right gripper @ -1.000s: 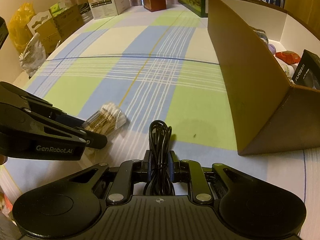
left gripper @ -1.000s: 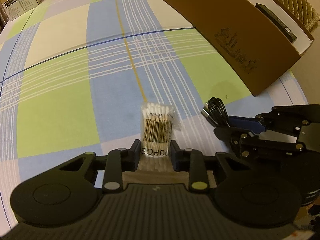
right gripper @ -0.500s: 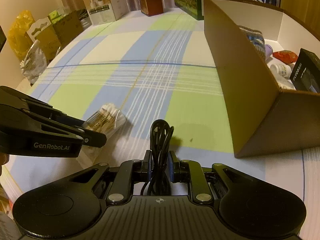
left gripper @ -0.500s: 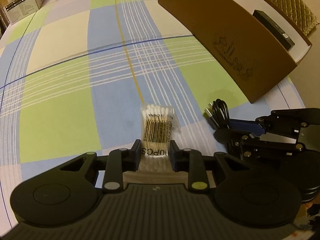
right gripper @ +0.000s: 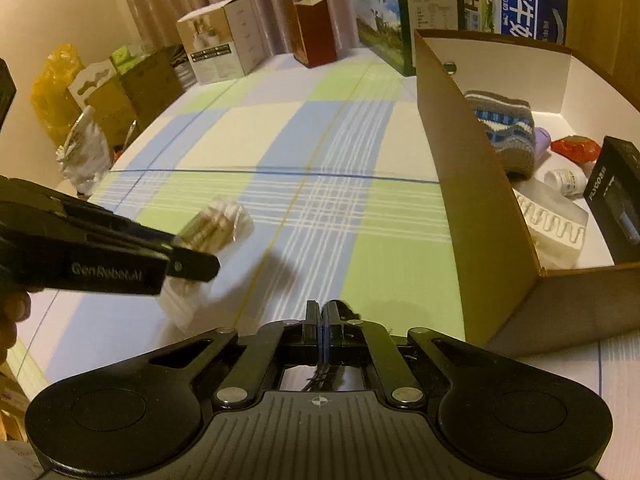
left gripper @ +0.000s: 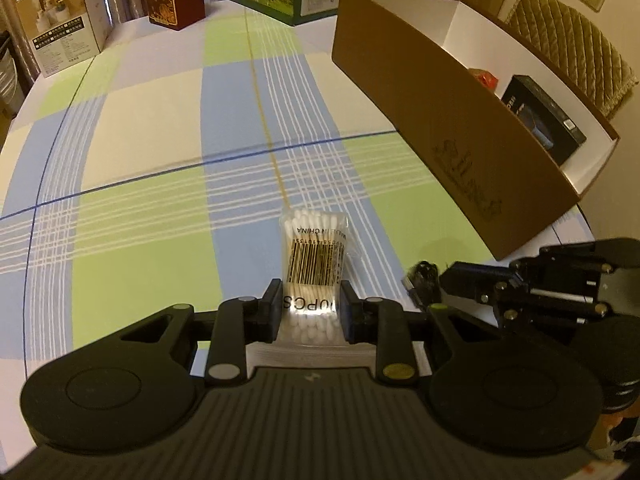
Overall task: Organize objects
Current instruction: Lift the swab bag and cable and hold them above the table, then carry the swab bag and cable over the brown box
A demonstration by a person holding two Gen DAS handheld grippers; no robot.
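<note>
My left gripper (left gripper: 310, 308) is shut on a clear bag of cotton swabs (left gripper: 316, 256) with a barcode label, held above the checked tablecloth. It also shows in the right wrist view (right gripper: 212, 226), sticking out past the left gripper (right gripper: 188, 264). My right gripper (right gripper: 321, 316) is shut on a coiled black USB cable (right gripper: 344, 307); only a bit of cable shows past the fingers. In the left wrist view the cable (left gripper: 424, 278) hangs from the right gripper (left gripper: 444, 280). The brown cardboard box (right gripper: 460, 184) stands to the right, open on top.
The box holds a knitted item (right gripper: 504, 128), a black box (right gripper: 618, 200), a white bottle (right gripper: 566, 182), a red packet (right gripper: 574, 148) and a white tray (right gripper: 552, 224). Cartons (left gripper: 64, 36) stand along the table's far edge. Bags (right gripper: 56, 80) lie off the left side.
Both grippers have lifted off the table with their objects. The right gripper's jaws have closed tighter on the cable, which now hangs mostly out of sight. The box interior has come into view.
</note>
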